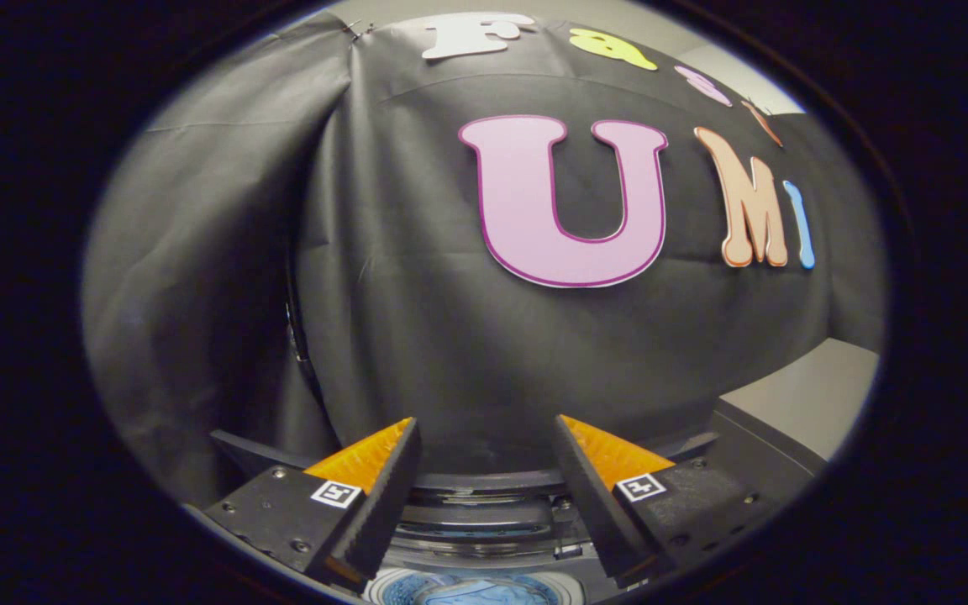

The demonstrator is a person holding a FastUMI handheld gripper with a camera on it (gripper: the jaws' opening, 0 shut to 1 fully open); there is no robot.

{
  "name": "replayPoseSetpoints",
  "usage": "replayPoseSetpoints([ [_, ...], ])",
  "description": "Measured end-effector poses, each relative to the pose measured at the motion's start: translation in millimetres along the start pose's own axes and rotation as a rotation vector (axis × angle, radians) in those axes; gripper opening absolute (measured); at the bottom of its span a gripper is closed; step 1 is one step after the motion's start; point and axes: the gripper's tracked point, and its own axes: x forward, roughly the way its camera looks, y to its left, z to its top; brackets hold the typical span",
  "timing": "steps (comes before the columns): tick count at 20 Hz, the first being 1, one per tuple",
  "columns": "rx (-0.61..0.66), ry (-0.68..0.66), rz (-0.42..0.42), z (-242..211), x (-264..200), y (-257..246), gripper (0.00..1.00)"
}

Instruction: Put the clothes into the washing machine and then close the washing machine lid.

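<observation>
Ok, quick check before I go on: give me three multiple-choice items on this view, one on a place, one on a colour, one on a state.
1. Where is the washing machine drum opening?
A. below and between the fingers
B. high on the booth wall
C. on the grey surface

2. What colour is the fabric in the drum?
A. red
B. blue
C. yellow

3. How is the gripper set?
A. shut on the fabric
B. shut on nothing
C. open, holding nothing

Answers: 1 A, the round rim shows low in the gap between the fingers. 2 B, blue cloth lies inside the rim. 3 C, the fingers stand wide apart with only black cloth beyond.
</observation>
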Motion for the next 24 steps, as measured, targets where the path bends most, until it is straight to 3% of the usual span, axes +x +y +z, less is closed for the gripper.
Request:
replayPoseSetpoints([
  [24,-0.004,-0.052,-0.023,-8,-42,1,0.95],
])
